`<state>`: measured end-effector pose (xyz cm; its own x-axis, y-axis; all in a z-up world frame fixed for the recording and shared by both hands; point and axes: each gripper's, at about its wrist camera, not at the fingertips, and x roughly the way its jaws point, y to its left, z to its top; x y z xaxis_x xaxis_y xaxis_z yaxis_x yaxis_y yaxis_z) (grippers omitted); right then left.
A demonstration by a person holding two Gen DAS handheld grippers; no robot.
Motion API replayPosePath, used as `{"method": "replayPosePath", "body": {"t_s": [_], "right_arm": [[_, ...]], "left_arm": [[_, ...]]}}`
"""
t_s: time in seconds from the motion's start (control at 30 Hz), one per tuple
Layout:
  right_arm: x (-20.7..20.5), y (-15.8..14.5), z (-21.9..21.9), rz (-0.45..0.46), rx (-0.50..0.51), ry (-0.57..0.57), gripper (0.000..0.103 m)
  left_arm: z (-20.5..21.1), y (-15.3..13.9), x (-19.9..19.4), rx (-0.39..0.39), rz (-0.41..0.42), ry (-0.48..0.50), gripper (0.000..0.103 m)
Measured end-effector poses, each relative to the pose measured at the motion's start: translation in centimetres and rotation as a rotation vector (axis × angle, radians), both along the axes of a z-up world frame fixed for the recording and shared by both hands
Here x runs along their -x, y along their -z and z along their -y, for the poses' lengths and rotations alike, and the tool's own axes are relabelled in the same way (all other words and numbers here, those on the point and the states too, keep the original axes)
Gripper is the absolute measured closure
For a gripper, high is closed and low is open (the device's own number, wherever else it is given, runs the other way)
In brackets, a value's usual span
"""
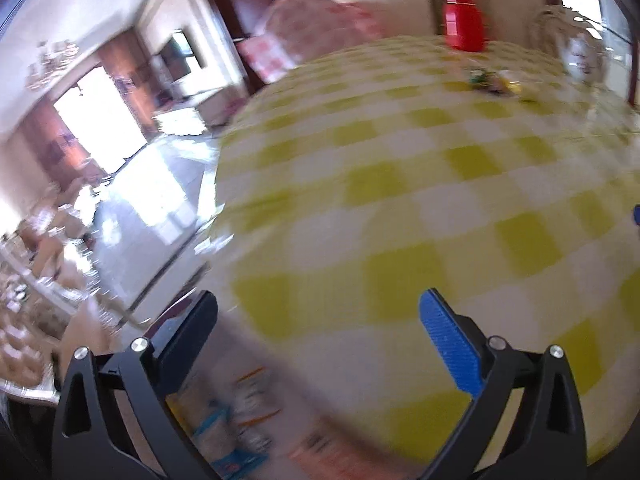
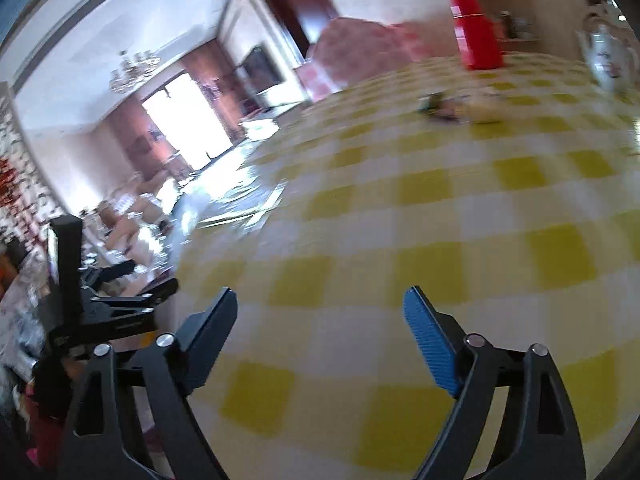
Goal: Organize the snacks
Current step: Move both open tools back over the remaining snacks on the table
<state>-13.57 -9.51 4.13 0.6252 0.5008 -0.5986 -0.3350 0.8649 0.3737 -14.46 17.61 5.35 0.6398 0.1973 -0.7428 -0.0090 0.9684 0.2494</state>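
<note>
A small pile of wrapped snacks (image 1: 494, 82) lies far back on the yellow-and-white checked table (image 1: 400, 184); it also shows in the right wrist view (image 2: 460, 108), blurred. My left gripper (image 1: 320, 308) is open and empty over the table's near left edge. My right gripper (image 2: 320, 304) is open and empty above the near part of the table (image 2: 440, 208). The left gripper (image 2: 120, 288) shows at the left of the right wrist view, beside the table edge. Both views are motion-blurred.
A red canister (image 1: 464, 20) stands at the far edge, also in the right wrist view (image 2: 478, 34). A white teapot (image 2: 610, 56) and glassware (image 1: 580, 48) stand at the far right. Packages (image 1: 232, 420) lie below the table edge. The floor lies left.
</note>
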Motion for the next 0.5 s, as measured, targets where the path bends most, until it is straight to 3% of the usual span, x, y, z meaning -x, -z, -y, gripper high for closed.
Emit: {"method": "replayPosePath", "body": {"t_s": [0.07, 0.2, 0.4, 0.5], "right_arm": [[-1.7, 0.3, 1.9, -0.013, 0.057, 0.066, 0.016], [-5.0, 1.1, 6.0, -0.067, 0.058, 0.17, 0.016], [-9.8, 1.6, 9.6, -0.086, 0.105, 0.273, 0.016], [-12.3, 1.6, 12.0, -0.092, 0.056, 0.35, 0.016]], "left_arm": [[1.8, -0.3, -3.1, 0.097, -0.043, 0.051, 0.002], [5.4, -0.5, -10.0, 0.298, -0.056, 0.031, 0.002], [11.3, 1.5, -19.1, 0.508, 0.029, -0.056, 0.002], [12.0, 2.3, -21.4, 0.602, 0.091, -0.151, 0.002]]}}
